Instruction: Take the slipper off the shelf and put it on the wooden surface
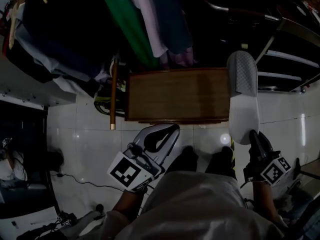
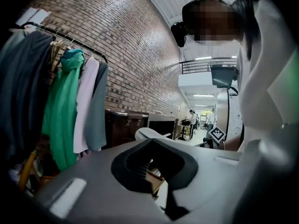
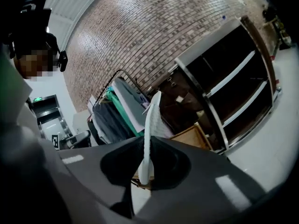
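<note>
A white slipper [image 1: 243, 101] with a grey quilted toe hangs in the air just right of the wooden surface [image 1: 177, 94], a low brown top on the tiled floor. My right gripper [image 1: 252, 136] is shut on its heel end. In the right gripper view the slipper [image 3: 149, 134] shows edge-on, rising from between the jaws of the right gripper [image 3: 145, 174]. My left gripper [image 1: 167, 131] is held low in front of the wooden surface, shut, with nothing in it. In the left gripper view the slipper [image 2: 148, 133] shows as a pale shape beyond the left gripper [image 2: 156, 171].
A metal shelf unit [image 1: 292, 59] stands at the right, its shelves dark in the right gripper view [image 3: 233, 83]. A rack of hanging clothes [image 1: 135, 19] fills the far side. A wooden stick [image 1: 113, 96] leans left of the surface. A cable lies on the tiled floor [image 1: 85, 149].
</note>
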`<action>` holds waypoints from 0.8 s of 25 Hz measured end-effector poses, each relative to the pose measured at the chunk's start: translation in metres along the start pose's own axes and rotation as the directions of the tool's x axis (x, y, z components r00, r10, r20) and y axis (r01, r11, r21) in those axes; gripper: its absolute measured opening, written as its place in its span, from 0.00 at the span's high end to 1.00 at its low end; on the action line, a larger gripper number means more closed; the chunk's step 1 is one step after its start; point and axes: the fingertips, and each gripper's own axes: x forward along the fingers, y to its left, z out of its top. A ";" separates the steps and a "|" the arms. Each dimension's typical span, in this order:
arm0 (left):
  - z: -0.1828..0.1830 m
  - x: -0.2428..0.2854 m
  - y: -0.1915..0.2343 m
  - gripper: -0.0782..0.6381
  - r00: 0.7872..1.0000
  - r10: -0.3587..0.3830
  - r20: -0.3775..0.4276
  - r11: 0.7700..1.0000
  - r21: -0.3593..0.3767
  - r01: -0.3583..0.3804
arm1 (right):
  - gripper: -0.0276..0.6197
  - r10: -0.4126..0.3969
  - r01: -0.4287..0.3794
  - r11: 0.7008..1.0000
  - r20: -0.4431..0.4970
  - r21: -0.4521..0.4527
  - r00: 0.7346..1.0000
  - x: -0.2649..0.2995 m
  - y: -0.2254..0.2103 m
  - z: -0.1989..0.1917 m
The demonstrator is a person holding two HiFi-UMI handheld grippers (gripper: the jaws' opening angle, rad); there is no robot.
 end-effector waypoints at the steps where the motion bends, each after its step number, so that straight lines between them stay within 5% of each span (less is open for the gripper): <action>1: -0.002 -0.009 0.005 0.91 1.000 -0.007 -0.004 1.000 0.005 0.007 | 0.90 0.023 -0.023 0.999 -0.011 0.026 1.000 0.017 0.007 -0.014; 8: 0.004 -0.074 0.030 0.91 0.994 0.110 0.017 0.994 -0.029 -0.109 | 0.90 0.133 -0.106 0.966 -0.099 0.234 0.986 0.128 -0.009 -0.123; 12: -0.008 -0.092 0.023 0.91 0.985 0.171 -0.007 0.982 -0.082 -0.171 | 0.90 0.085 -0.034 0.923 -0.116 0.383 0.990 0.157 -0.050 -0.160; 16: -0.013 -0.112 0.025 0.91 0.973 0.230 -0.035 0.969 -0.084 -0.232 | 0.89 0.026 0.052 0.926 -0.201 0.374 0.979 0.181 -0.074 -0.188; 20: -0.018 -0.115 0.020 0.91 0.965 0.258 -0.043 0.960 -0.096 -0.261 | 0.88 -0.042 0.163 0.897 -0.288 0.410 0.957 0.184 -0.098 -0.214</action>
